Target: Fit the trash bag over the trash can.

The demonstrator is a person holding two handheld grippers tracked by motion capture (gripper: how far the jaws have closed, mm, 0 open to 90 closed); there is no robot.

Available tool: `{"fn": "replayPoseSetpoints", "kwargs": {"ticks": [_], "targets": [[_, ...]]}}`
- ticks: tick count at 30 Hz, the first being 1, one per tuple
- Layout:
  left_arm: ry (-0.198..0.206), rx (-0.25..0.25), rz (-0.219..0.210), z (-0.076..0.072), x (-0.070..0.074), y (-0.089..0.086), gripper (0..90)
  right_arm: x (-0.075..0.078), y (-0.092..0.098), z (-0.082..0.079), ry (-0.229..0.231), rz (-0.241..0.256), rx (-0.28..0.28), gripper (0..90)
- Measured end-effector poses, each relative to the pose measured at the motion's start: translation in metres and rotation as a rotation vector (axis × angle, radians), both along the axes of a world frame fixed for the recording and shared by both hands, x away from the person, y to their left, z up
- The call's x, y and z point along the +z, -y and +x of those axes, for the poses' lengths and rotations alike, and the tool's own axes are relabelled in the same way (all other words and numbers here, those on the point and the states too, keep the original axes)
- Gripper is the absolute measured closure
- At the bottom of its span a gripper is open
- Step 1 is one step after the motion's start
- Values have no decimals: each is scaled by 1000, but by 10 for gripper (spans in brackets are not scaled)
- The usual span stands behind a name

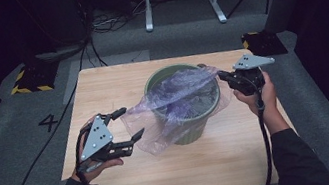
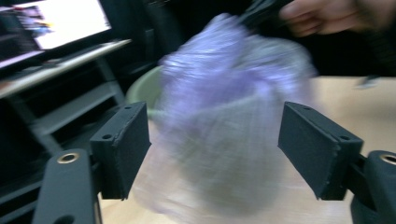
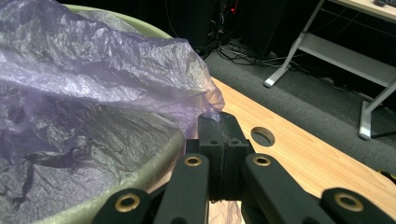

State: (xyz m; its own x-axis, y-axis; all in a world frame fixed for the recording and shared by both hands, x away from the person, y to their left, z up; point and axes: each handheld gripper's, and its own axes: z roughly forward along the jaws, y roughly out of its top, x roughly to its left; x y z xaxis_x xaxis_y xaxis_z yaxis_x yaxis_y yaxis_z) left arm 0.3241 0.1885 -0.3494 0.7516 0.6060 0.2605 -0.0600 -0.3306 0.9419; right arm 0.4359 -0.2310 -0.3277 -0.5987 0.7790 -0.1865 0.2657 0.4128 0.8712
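A green bin (image 1: 190,133) stands in the middle of the wooden table (image 1: 101,88). A thin purple plastic bag (image 1: 180,92) lies over its mouth and hangs down its left side. My right gripper (image 1: 223,75) is at the bin's right rim, shut on the bag's edge (image 3: 210,112); the green rim (image 3: 154,161) runs just left of its jaws. My left gripper (image 1: 130,124) stands open at the bin's left, its jaws on either side of the hanging bag (image 2: 219,121), apart from it. The left gripper view is blurred.
A round hole (image 3: 263,136) in the tabletop lies just past my right gripper. White desk legs (image 1: 147,9) and cables stand on the grey floor behind the table. A lit screen (image 2: 51,23) sits on a shelf at the far left.
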Motion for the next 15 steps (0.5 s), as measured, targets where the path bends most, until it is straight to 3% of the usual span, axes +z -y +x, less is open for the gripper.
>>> {"fn": "replayPoseSetpoints", "kwargs": {"ticks": [4, 6, 9, 11, 15], "targets": [[-12, 67, -23, 14, -1, -3, 264, -1, -1, 0, -4, -1, 6, 900], [-84, 13, -32, 27, 3, -8, 253, -1, -2, 1, -4, -2, 8, 900], [-120, -79, -71, 37, 2, -14, 234, -2, -2, 2, -12, 5, 0, 899], [-132, -129, -47, 36, 0, -9, 204, -3, -2, 2, -14, 11, 2, 897], [-115, -175, 37, 31, 0, 7, 182, -4, -2, 5, -24, 5, -10, 891]]}}
